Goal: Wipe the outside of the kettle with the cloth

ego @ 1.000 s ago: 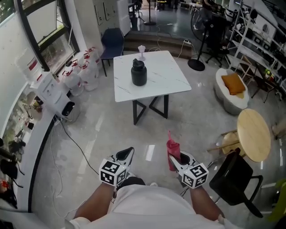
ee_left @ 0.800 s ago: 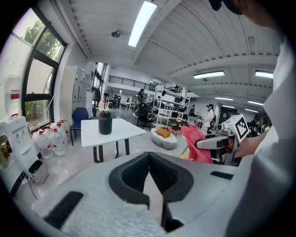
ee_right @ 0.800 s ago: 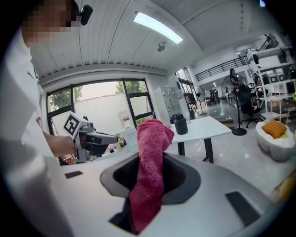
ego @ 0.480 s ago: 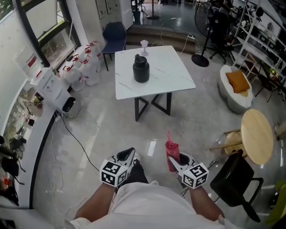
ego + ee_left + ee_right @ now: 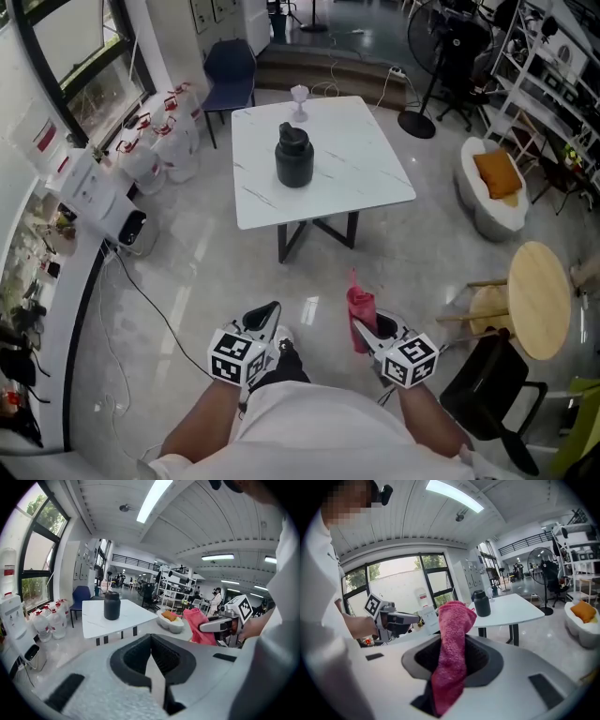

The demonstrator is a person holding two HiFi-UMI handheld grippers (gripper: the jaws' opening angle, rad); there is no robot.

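The right gripper (image 5: 367,330) pinched the pink cloth (image 5: 359,307), which stood up from its jaws. The left gripper (image 5: 267,317) was pressed together on nothing. The black kettle (image 5: 293,157) sat well ahead of both on a white table (image 5: 375,178) (a small glass (image 5: 298,96) beyond it). A black chair (image 5: 487,384) stood just right of the right gripper, and a cable (image 5: 155,305) trailed left of the left one.
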